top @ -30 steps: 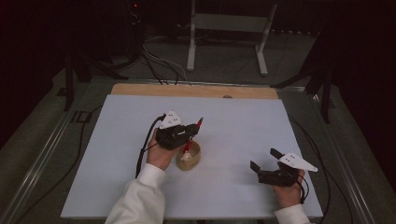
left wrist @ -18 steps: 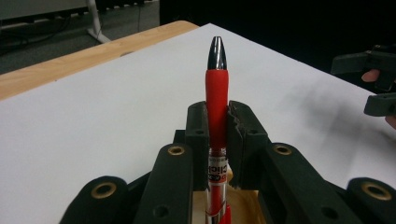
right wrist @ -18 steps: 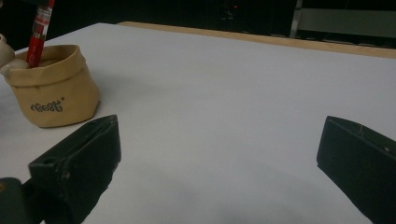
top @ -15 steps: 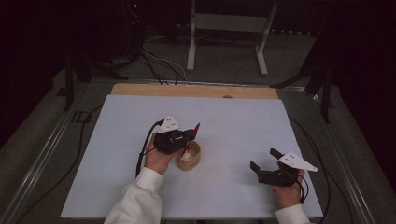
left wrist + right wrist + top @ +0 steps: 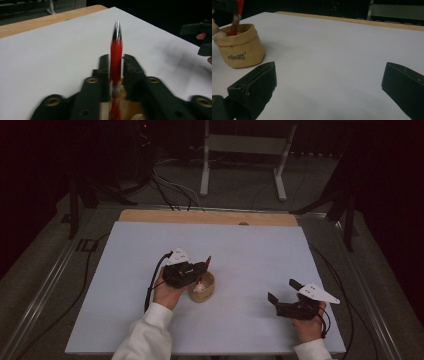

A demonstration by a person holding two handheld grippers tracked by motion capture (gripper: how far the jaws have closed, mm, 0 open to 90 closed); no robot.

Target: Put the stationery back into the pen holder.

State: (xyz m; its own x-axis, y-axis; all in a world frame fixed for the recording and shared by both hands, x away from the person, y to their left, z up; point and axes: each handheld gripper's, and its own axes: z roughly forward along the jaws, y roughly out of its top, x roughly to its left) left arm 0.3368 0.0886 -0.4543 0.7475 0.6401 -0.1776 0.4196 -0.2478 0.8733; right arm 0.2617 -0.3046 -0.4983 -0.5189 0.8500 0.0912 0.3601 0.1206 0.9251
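red pen (image 5: 116,56) clamped in left tool (image 5: 116,66), over pouch (image 5: 204,288)

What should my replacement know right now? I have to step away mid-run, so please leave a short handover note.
Left gripper: shut on the red pen, holding it over the tan fabric pouch, lower end already inside.
Right gripper: open, holding nothing, resting on the white table near its right edge, apart from the pouch.
Pouch: upright, mid-table, with a small pale item inside that I cannot identify.
Done: pen picked up and brought into the pouch mouth.
Left, probably: lower the pen fully, release it, withdraw the left gripper.
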